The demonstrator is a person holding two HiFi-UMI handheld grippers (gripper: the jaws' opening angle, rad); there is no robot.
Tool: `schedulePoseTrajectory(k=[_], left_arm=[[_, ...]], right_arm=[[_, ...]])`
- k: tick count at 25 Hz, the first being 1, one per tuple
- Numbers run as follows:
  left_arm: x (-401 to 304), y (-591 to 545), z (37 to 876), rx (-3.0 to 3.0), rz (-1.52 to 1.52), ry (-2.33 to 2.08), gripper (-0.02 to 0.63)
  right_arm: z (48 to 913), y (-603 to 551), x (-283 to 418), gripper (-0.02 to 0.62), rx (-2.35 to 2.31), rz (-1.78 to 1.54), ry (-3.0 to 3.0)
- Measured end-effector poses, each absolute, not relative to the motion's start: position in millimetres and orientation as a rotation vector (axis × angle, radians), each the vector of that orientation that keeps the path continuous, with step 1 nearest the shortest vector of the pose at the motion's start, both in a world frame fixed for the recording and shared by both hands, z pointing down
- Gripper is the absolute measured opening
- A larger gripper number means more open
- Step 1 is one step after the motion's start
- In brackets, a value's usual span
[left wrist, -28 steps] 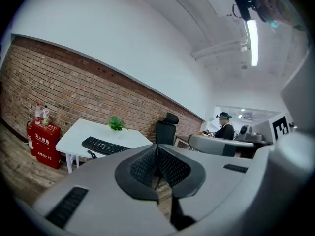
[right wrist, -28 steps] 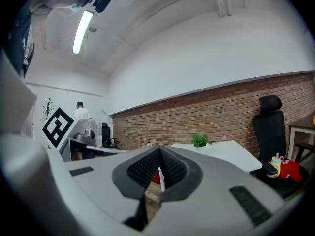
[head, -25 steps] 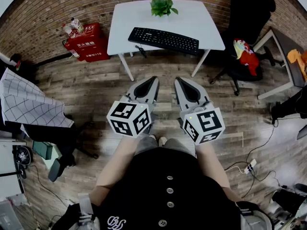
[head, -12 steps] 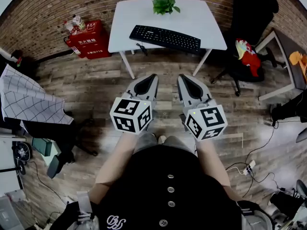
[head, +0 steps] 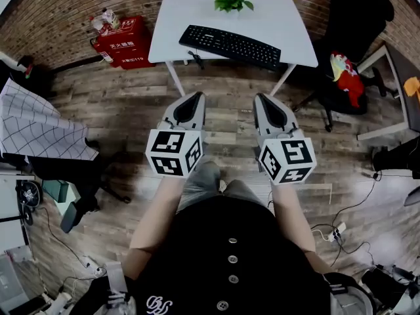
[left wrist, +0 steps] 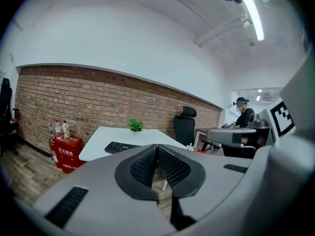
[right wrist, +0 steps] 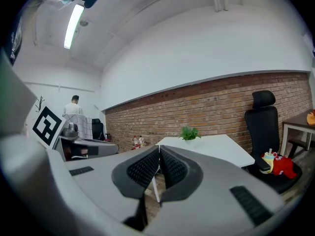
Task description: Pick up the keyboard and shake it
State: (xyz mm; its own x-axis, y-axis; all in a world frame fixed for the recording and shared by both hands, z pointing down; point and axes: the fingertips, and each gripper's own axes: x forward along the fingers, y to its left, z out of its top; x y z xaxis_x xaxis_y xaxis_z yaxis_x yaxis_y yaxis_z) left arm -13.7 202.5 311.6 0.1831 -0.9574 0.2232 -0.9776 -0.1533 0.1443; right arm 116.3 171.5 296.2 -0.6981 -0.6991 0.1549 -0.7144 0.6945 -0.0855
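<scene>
Sensibly, your left gripper (head: pixel 195 97) and right gripper (head: pixel 264 99) are closed and empty, with the keyboard (head: pixel 230 46) well off at upper centre.

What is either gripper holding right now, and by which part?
Nothing. Left gripper and right gripper are both shut and empty; the keyboard lies untouched on the table.

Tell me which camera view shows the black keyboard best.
The head view. There the keyboard is seen whole from above, lying on the white table. The left gripper view catches it only small, far off and at a flat angle. The right gripper view shows the table but no keyboard.
</scene>
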Motion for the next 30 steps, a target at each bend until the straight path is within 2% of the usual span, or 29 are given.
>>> schedulePoseTrajectory(k=[8,22,30], left_arm=[[-42,159,329,2.180,0.111,-1.837,0.015],[-128,-3,330,2.293,0.156,-1.672,0.015],[-144,-57,348,2.349,0.207,-1.506,0.015]], right_arm=[[311,133,92,0.028,1.151,0.244,-2.796],[323,-9,19,0.028,1.330,0.266,-2.689],[355,-45,-1,0.028,1.422,0.350,-2.576]])
